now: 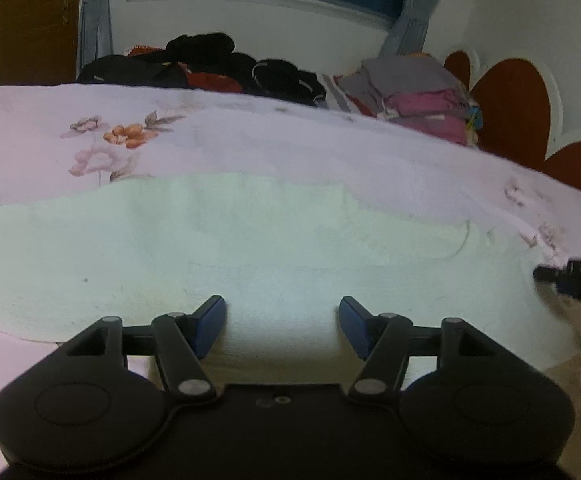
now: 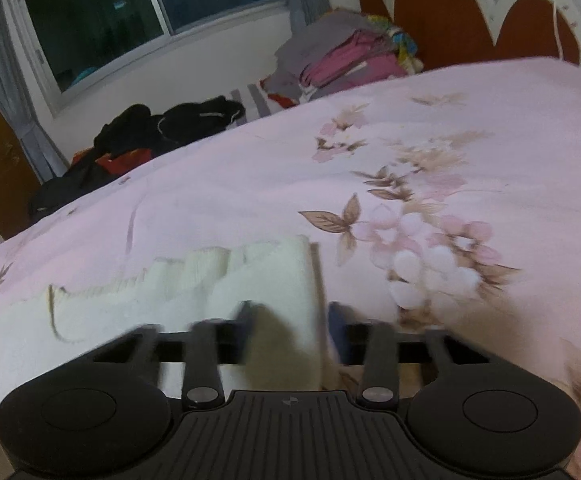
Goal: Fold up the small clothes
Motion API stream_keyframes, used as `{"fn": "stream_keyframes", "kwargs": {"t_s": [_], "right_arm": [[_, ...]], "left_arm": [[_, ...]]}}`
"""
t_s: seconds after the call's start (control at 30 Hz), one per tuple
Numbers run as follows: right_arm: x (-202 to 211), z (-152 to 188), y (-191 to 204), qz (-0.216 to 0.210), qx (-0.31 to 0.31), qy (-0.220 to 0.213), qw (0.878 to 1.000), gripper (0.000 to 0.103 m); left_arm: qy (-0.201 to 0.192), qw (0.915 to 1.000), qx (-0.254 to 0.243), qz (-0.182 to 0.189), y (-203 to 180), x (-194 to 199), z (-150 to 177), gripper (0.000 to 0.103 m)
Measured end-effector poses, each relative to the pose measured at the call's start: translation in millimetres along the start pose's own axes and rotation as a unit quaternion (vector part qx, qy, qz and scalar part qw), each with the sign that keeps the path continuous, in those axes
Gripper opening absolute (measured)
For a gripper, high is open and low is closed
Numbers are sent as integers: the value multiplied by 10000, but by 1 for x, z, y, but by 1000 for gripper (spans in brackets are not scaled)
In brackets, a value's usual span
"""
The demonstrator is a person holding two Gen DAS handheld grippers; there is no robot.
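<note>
A white knitted garment [image 1: 210, 248] lies spread flat on the pink floral bedsheet [image 1: 290, 140]. My left gripper [image 1: 282, 314] hovers over the garment's near part, jaws open, with nothing pinched between the blue pads. In the right wrist view the garment's ribbed right end [image 2: 266, 276] runs in between the blurred fingers of my right gripper [image 2: 290, 318]. Those jaws stand apart and the pads do not press the cloth. The right gripper's tip [image 1: 570, 284] also shows at the right edge of the left wrist view.
A heap of dark clothes [image 1: 210, 64] lies at the bed's far side under the window. A folded stack of grey and pink clothes [image 1: 422, 92] sits beside the red and white headboard [image 1: 518, 108]. Floral bedsheet [image 2: 430, 184] stretches to the right of the garment.
</note>
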State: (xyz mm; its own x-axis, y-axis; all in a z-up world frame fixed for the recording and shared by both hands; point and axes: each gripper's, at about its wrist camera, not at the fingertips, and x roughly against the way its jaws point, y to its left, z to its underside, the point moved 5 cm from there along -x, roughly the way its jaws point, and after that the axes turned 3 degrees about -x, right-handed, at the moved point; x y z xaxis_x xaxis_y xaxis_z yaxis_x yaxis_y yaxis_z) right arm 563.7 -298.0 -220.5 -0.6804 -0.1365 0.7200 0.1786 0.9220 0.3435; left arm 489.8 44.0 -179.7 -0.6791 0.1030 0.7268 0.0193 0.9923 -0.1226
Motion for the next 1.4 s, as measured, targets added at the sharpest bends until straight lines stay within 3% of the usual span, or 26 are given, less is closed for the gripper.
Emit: {"fn": "stream_keyframes", "kwargs": {"t_s": [0.27,0.3,0.33,0.37,0.5,0.6,0.77,0.83,0.87,1.0,1.17,1.27,1.4], "right_arm": [[-23,-11,-1,-134,38,67,9999,33],[-23,-12,1,-129,68,83,9999,24],[-22,-11,3,-201,74,105,9997,8],[-20,-10,5,-180,97,67,9998,8],[0,-11,-2,334,347,-552,9973,5],[-12,-2,-7,536,482,-382,9967,5],[1,-7,4,655,628,-465,9948,11],[15,-7,11,625,720,-633,9934,36],[22,-6,16,567,745,-705,9931,40],[43,16,47,153,1076,-663,9919,40],[24,58,75,224,1686,90,9854,40],[31,59,79,193,1516,46,9882,40],[46,61,109,-163,1552,-53,9877,40]], "left_arm": [[6,9998,-177,-73,-2,-6,5,68],[3,9998,-182,-77,-4,-6,4,70],[-2,9998,-177,-81,-5,-6,4,72],[-2,9998,-175,-91,-5,-6,3,72],[-18,9998,-200,-31,-8,-5,3,72],[-23,9989,-434,-167,-11,-12,5,73],[72,9995,-309,-96,-7,-5,2,74],[69,9998,-169,-112,-2,1,0,75],[66,9998,-112,-125,2,4,0,75],[81,9998,-41,-189,11,12,2,79],[141,9994,162,-261,31,31,4,79],[90,9988,341,-338,51,49,4,79],[105,9962,758,-413,83,66,8,79]]}}
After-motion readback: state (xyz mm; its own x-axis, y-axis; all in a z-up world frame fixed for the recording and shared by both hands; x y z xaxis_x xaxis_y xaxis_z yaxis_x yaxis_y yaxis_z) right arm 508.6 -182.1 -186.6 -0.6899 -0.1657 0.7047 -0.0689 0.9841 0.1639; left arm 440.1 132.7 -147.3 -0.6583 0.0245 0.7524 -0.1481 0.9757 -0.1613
